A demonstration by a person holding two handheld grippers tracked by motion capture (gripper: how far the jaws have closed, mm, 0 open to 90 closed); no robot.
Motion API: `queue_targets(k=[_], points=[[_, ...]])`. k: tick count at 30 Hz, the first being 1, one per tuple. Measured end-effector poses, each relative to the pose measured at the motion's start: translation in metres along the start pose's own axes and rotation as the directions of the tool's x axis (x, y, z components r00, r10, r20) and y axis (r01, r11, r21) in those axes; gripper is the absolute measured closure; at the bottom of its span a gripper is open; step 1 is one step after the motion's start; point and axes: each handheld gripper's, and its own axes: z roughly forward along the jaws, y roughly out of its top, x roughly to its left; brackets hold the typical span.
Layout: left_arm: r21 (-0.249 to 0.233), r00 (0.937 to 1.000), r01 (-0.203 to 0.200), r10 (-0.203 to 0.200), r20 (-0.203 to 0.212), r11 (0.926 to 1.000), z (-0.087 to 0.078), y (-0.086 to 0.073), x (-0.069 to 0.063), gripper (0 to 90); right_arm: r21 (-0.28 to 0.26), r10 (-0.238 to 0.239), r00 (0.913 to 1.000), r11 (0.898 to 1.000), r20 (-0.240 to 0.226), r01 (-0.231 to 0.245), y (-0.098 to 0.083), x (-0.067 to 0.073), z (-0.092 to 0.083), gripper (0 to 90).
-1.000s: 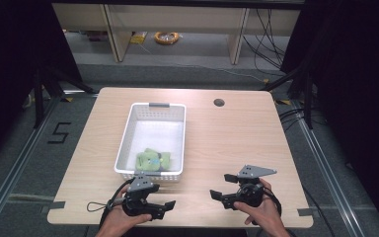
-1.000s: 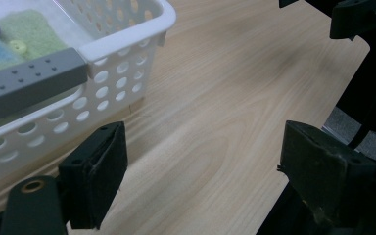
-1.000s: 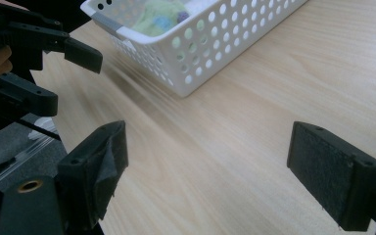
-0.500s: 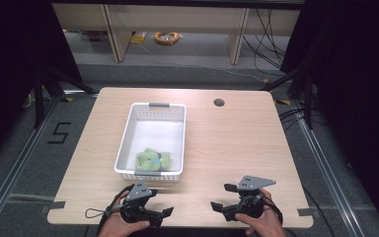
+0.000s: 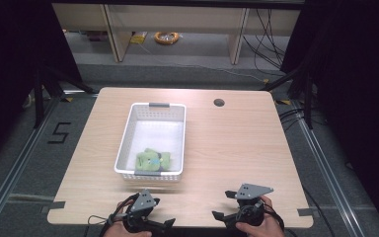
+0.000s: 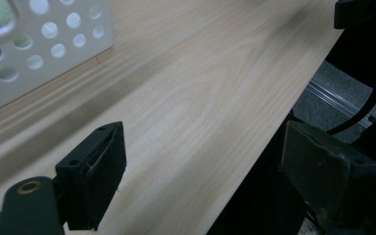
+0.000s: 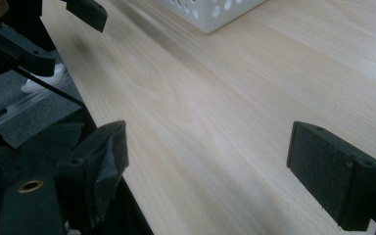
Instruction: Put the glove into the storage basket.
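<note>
A white perforated basket (image 5: pixel 150 118) stands on the wooden table (image 5: pixel 237 143), left of centre. A green plush toy (image 5: pixel 150 160) lies at its near end. My left gripper (image 5: pixel 164 213) hovers at the table's front edge, just below the basket, and is open with nothing in it. In the left gripper view, the left gripper (image 6: pixel 200 161) spans bare wood and the table edge, with the basket's corner (image 6: pixel 39 44) at top left. My right gripper (image 5: pixel 222 205) is open near the front edge. The right gripper (image 7: pixel 208 161) frames bare wood, with the basket's corner (image 7: pixel 210 12) far off.
A dark round hole (image 5: pixel 219 102) sits in the table's far right part. Beyond the table stands a low shelf with an orange ring (image 5: pixel 167 37). A "5" (image 5: pixel 59 133) is marked on the floor at left. Hands grip both tools at the near edge.
Both grippers have drawn back toward the table's near edge, away from the basket. Basket and toy have not moved.
</note>
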Motion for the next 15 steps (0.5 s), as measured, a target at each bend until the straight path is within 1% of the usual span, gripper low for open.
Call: queue_targets(k=[1,2,3,4,5,6,7,8,9,10,11,12,13,14,15], points=[[0.022,0.9992,-0.039,0.039,0.003,0.999,-0.0011,-0.0001,0.0016,16.2,-0.001,-0.007,1.0,1.0,0.006,0.007,-0.0007,0.0002,-0.0006,16.4],[0.017,0.9996,-0.028,0.028,0.005,0.9994,-0.0011,-0.0005,-0.0001,16.3,0.007,0.028,0.9996,1.0,0.003,-0.028,-0.0023,0.0037,-0.001,16.4],[0.008,1.0,0.0,0.0,0.001,1.0,0.0,-0.0017,-0.0021,16.3,0.0,-0.007,1.0,1.0,0.001,0.007,-0.0026,0.0014,-0.0006,16.4],[0.008,0.9999,-0.015,0.015,0.004,0.9999,-0.0006,-0.0016,-0.0019,16.3,0.008,-0.015,0.9999,1.0,0.005,0.015,-0.0036,0.0013,-0.0016,16.4],[0.005,0.9999,-0.015,0.015,0.001,0.9999,-0.0003,-0.0021,-0.0023,16.3,0.01,-0.01,0.9999,1.0,-0.001,0.01,-0.0043,0.0019,-0.0014,16.4],[0.024,0.9994,-0.033,0.033,-0.008,0.9992,-0.001,-0.0027,-0.0009,16.3,0.014,-0.021,0.9997,1.0,0.011,0.021,-0.006,0.0022,-0.0027,16.4],[0.027,0.9997,-0.024,0.024,-0.001,0.9993,0.0005,-0.0042,-0.0026,16.3,0.021,-0.018,0.9998,1.0,0.01,0.018,-0.0071,0.0029,-0.0027,16.4],[0.037,1.0,-0.007,0.008,-0.006,0.9993,0.0012,-0.0051,-0.0035,16.3,0.019,-0.019,0.9997,1.0,0.013,0.019,-0.0079,0.0034,-0.0027,16.4],[0.028,0.9998,-0.019,0.019,0.001,0.9994,0.0015,-0.005,-0.0038,16.3,0.021,-0.036,0.9993,0.999,0.008,0.035,-0.0085,0.0031,-0.0025,16.4],[0.028,0.9998,-0.019,0.019,0.001,0.9994,0.0015,-0.005,-0.0038,16.4,0.021,-0.036,0.9993,0.999,0.008,0.035,-0.0085,0.0031,-0.0025,16.4],[0.033,0.9996,-0.026,0.026,-0.002,0.9991,0.0012,-0.0048,-0.0034,16.4,0.032,-0.024,0.9997,0.999,0.01,0.024,-0.0092,0.0039,-0.003,16.4],[0.044,0.9992,-0.039,0.039,-0.007,0.9983,0.0002,-0.0046,-0.0025,16.4,0.026,-0.026,0.9995,0.999,0.018,0.026,-0.0098,0.0044,-0.0029,16.4],[0.042,0.9994,-0.033,0.034,-0.008,0.9985,0.0002,-0.0048,-0.0022,16.4,0.026,-0.035,0.9994,0.999,0.008,0.034,-0.0104,0.0038,-0.0028,16.4],[0.047,0.9997,-0.019,0.02,-0.013,0.9987,0.0005,-0.0052,-0.0018,16.4,0.026,-0.033,0.9994,0.999,0.009,0.032,-0.0106,0.0039,-0.0029,16.4],[0.027,0.9999,-0.015,0.015,-0.001,0.9995,0.0018,-0.0053,-0.0016,16.4,0.026,-0.033,0.9994,0.999,0.009,0.032,-0.0106,0.0039,-0.0029,16.4]])
